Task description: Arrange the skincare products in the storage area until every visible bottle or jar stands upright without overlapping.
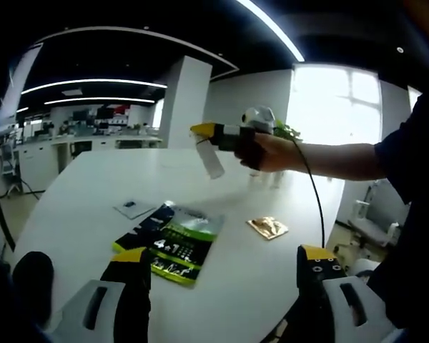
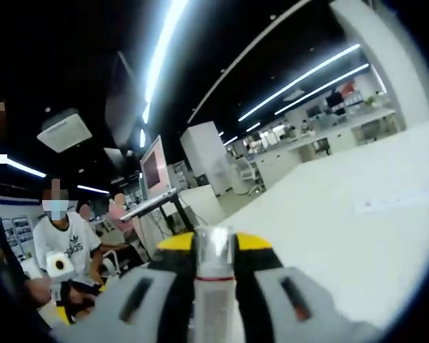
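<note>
While right gripper (image 1: 204, 131) clamps a tube (image 1: 209, 160), sachets (image 1: 173, 243) hug the table (image 1: 93, 193) edge — far side bare.

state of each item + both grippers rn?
Right gripper: shut on tube, held up above table.
Tube: clear, held in the air, tilted; its end sits between the jaws in the right gripper view.
Left gripper: open, holds nothing, low over table.
Green pouch: flat on table.
Gold sachet: flat on table.
Grey sachet: flat on table.
</note>
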